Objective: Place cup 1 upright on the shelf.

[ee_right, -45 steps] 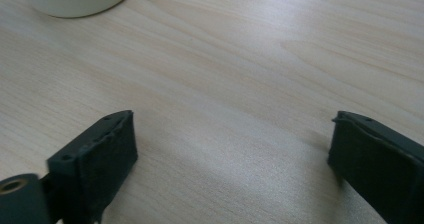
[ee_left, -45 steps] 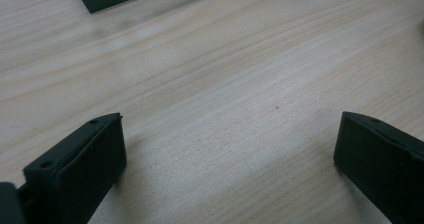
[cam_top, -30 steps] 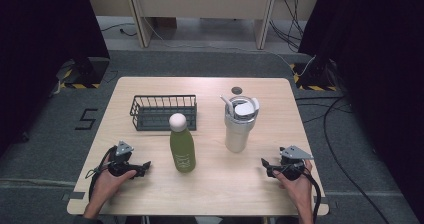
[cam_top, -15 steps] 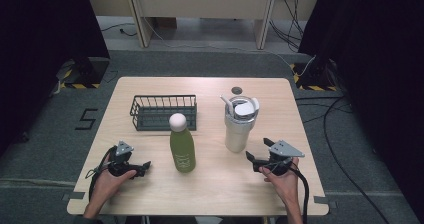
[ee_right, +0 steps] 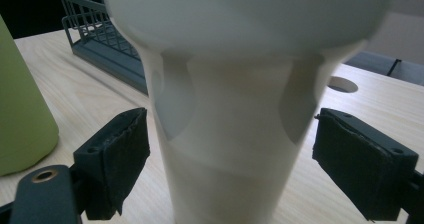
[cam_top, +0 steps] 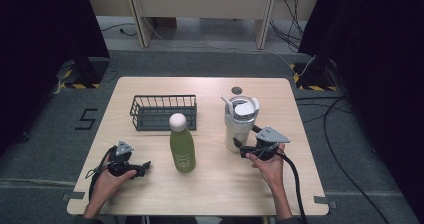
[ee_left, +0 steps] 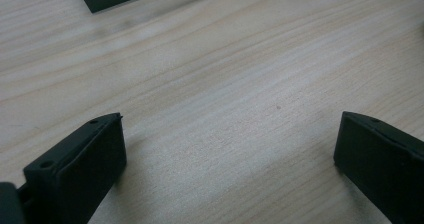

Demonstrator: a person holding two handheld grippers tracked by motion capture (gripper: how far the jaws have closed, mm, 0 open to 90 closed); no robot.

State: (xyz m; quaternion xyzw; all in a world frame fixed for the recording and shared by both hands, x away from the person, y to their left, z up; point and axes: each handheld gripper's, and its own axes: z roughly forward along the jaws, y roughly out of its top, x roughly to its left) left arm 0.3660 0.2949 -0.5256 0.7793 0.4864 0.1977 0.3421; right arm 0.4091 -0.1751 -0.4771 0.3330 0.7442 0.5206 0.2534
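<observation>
cup (cam_top: pixel 239 126): stands right of centre in the high view | right claw (ee_right: pixel 227 159): jaws apart on both sides of the cup, pads not pressing, just opening | left claw (cam_top: pixel 142 168): lower left, wide open, empty, on the bench (cam_top: pixel 215 184)

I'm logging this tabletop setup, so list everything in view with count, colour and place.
table: one, light wood, centre.
wire basket: one, dark grey, back left.
bottle: one, green with white cap, front of basket.
tumbler: one, white, lidded, right of centre.
round hole cover: one, dark, behind tumbler.
left gripper: one, black, front left, open over bare wood.
right gripper: one, black, jaws either side of tumbler, apart from it.
</observation>
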